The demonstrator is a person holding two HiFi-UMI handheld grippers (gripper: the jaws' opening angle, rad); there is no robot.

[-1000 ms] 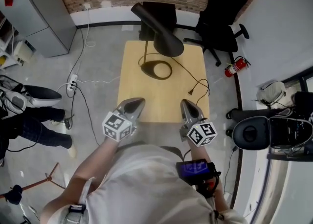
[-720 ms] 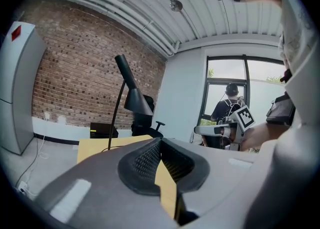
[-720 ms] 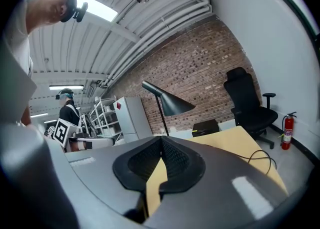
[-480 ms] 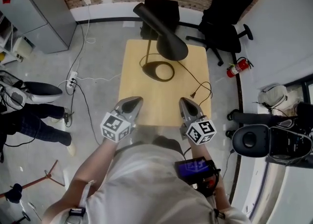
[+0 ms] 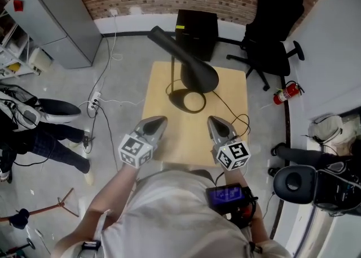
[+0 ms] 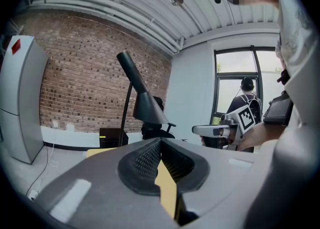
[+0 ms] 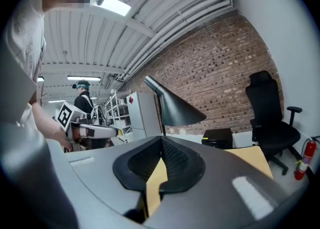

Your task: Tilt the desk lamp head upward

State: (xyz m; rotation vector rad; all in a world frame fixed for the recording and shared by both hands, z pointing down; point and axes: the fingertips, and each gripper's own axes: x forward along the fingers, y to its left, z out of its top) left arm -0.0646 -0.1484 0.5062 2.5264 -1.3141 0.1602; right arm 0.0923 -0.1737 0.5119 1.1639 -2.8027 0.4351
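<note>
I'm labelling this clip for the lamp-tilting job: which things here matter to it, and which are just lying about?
For the job: desk lamp head, lamp base, left claw, right claw, both shut and empty.
Lying about: office chair, fire extinguisher, power strip, grey cabinet.

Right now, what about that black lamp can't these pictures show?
- Lamp base: in both gripper views, behind the bodies of the left gripper and right gripper; only the head view shows it.
- Underside of the lamp head, bulb included: the head view looks from above, so the head covers it.
- Tilt hinge, any switch: too small and dark everywhere.
</note>
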